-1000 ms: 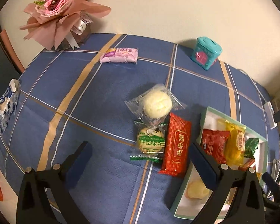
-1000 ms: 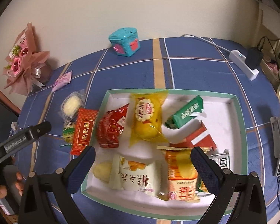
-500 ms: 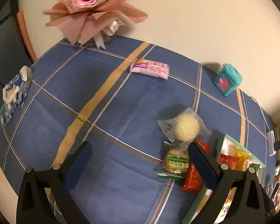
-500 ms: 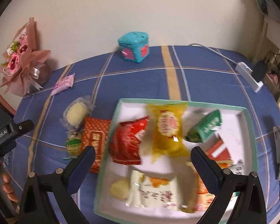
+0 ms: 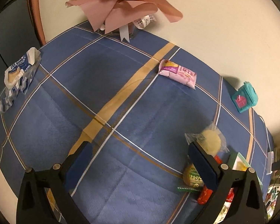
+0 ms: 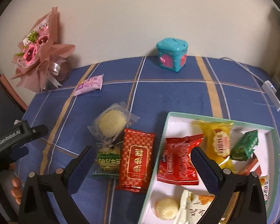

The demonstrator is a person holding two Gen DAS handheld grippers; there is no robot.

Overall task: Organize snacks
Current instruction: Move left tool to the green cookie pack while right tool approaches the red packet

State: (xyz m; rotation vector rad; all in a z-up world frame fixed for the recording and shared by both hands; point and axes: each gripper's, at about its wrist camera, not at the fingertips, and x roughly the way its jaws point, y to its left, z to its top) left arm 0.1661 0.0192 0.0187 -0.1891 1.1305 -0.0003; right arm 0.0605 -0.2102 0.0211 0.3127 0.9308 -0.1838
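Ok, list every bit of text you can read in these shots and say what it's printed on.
"GenRobot.AI": on the left gripper body, seen from the right wrist.
Red packet: gold Chinese characters, not legible to me.
Green-label pastry, yellow packet, pink packet, blue-white wrapper: print too blurred to read.
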